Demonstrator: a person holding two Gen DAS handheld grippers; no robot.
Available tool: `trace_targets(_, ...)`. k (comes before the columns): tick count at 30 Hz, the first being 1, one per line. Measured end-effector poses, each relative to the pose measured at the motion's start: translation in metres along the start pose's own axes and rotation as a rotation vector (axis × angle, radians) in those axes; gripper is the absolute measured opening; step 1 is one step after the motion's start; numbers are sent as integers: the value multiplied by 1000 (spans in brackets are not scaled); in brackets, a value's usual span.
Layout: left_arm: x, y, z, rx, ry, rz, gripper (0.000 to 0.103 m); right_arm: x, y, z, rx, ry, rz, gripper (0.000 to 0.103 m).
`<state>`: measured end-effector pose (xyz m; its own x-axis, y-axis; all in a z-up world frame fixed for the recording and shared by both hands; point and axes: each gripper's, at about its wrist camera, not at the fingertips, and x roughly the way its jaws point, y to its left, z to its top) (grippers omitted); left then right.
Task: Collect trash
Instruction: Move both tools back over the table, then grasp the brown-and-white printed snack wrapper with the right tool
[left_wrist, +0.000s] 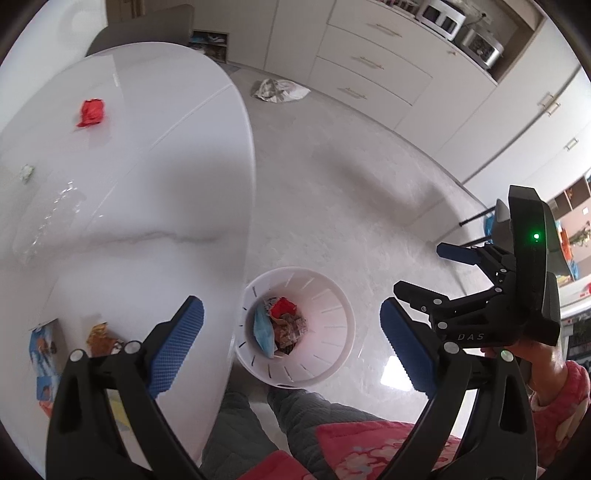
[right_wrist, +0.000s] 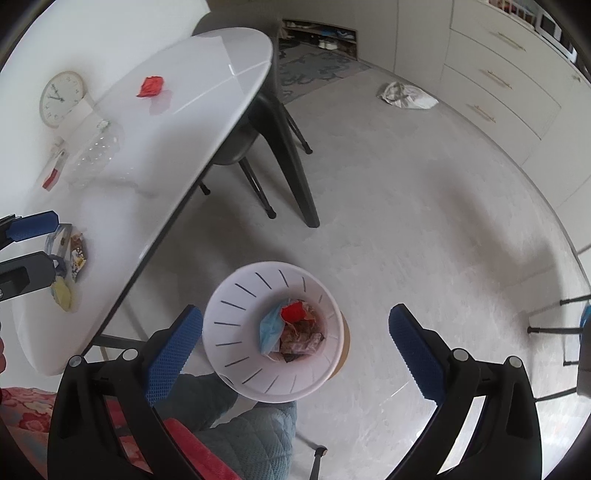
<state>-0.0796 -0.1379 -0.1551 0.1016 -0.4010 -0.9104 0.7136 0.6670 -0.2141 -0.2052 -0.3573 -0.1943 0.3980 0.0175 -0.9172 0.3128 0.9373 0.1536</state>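
Note:
A white slotted trash bin (left_wrist: 332, 314) (right_wrist: 236, 306) stands on the floor beside the white table (left_wrist: 155, 177) (right_wrist: 177, 122). It holds a blue mask, a red wrapper and other scraps. My left gripper (left_wrist: 291, 343) is open and empty, above the bin and table edge. My right gripper (right_wrist: 295, 350) is open and empty above the bin; it also shows in the left wrist view (left_wrist: 417, 273). On the table lie a red wrapper (left_wrist: 91, 112) (right_wrist: 150, 86), a clear plastic bottle (left_wrist: 48, 218) (right_wrist: 94, 153), snack wrappers (left_wrist: 101, 338) (right_wrist: 77, 254) and a blue packet (left_wrist: 44, 354).
A crumpled cloth or bag (left_wrist: 279, 89) (right_wrist: 404, 95) lies on the floor near the drawers (left_wrist: 369, 62). A dark chair (right_wrist: 280, 147) stands under the table's far end. A round clock (right_wrist: 61, 98) leans at the table's back. The person's legs are below the bin.

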Motion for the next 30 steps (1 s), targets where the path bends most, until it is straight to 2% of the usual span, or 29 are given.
trace_targets(10, -33, 33, -13, -91, -57, 41, 92, -10, 37, 16, -82, -35, 42, 100)
trace_targets(16, -63, 68, -37, -171, -106, 102, 92, -11, 88, 37, -208, -56, 124, 100)
trace_targets(23, -103, 133, -79, -362, -153, 236, 92, 6, 159, 49, -383, -19, 246, 100)
trace_targets(30, -121, 180, -135, -545, -152, 331, 92, 44, 230, 52, -533, 66, 354, 100)
